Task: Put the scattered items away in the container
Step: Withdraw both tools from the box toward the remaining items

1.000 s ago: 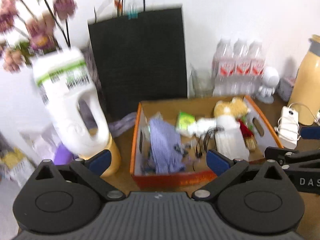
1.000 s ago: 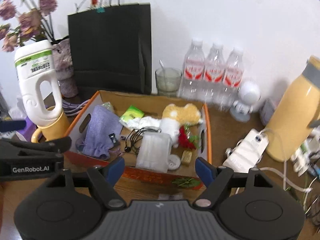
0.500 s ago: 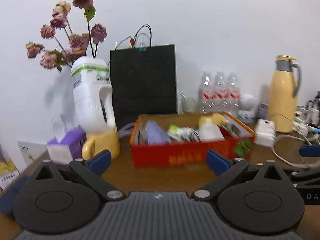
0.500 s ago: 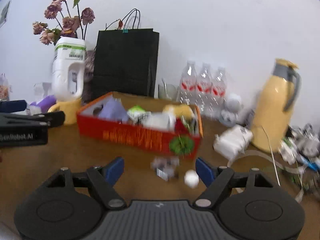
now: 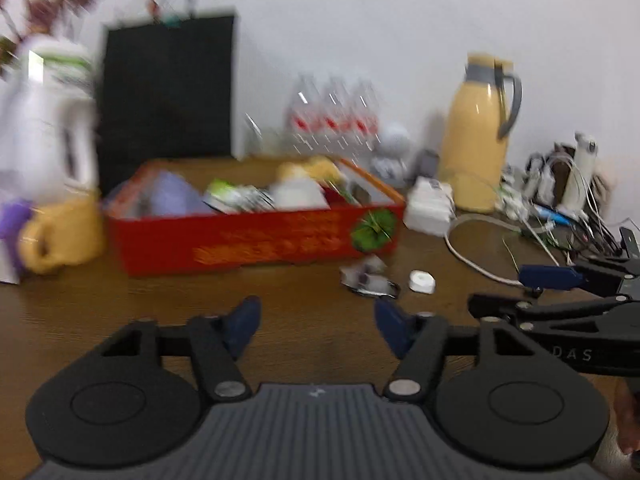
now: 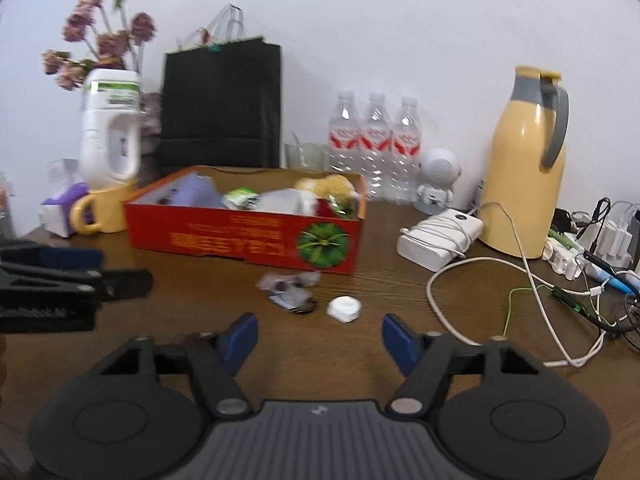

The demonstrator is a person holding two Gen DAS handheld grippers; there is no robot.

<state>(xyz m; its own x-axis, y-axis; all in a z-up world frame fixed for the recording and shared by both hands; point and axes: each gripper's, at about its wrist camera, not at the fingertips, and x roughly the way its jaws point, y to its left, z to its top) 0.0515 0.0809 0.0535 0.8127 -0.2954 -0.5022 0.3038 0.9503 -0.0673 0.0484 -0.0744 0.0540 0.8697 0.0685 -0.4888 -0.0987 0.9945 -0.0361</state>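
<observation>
Nearest: right gripper (image 6: pixel 319 338), fingers spread wide, nothing between them; left gripper (image 5: pixel 318 325), likewise spread wide and empty. Both low over the wooden table (image 6: pixel 392 280), facing the box.

Just beyond the fingertips, loose on the table: 1 crumpled silvery wrapper (image 6: pixel 289 292), dark bits in it, contents too blurred to name; 1 small white round cap-like piece (image 6: pixel 344 308) just beside it on the right. Both outside the container, in front of its right end, apart from its wall. Count of scattered items left, as far as visible: 2.

Next back: 1 red cardboard box (image 6: pixel 244 240), open-topped, already well filled — purple cloth, green packet, white container, yellow plush, something red; exact count inside not possible. Judged mostly done, two pickups remaining.

Beside the box, left: 1 yellow mug (image 6: pixel 105 214) with 1 white handled jug (image 6: pixel 111 128) standing in it; 1 purple tissue pack (image 6: pixel 64 204). Right: 1 white charger block (image 6: pixel 440 236) with cord, tangle of cables further right.

Along the wall: 1 black paper bag (image 6: pixel 222 100), 1 bunch of dried roses (image 6: pixel 100 36), 3 water bottles (image 6: pixel 374 140), 1 glass (image 6: pixel 306 156), 1 small white robot figure (image 6: pixel 438 180), 1 yellow thermos jug (image 6: pixel 526 152).
</observation>
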